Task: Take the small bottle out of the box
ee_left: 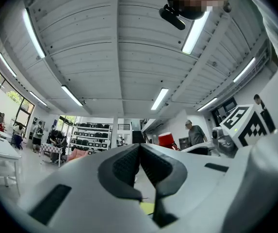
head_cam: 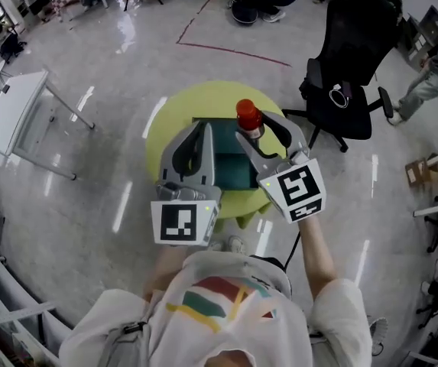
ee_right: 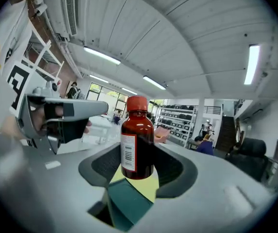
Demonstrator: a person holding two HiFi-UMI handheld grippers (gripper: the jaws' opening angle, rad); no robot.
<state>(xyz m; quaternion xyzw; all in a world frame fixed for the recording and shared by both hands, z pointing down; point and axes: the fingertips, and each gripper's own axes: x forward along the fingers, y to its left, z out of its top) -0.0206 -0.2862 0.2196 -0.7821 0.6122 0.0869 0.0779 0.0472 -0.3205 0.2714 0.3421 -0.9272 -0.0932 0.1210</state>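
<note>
Right claw (ee_right: 139, 171) is pinching the red-capped brown glass bottle (ee_right: 138, 135) low, above the teal box (head_cam: 230, 170), left claw (ee_left: 139, 155) idling shut and empty; any jolt is risking it pivoting out.

Right claw (ee_right: 138, 165) grips upright red-capped bottle (ee_right: 137, 140) above teal box (ee_right: 129, 204).
</note>
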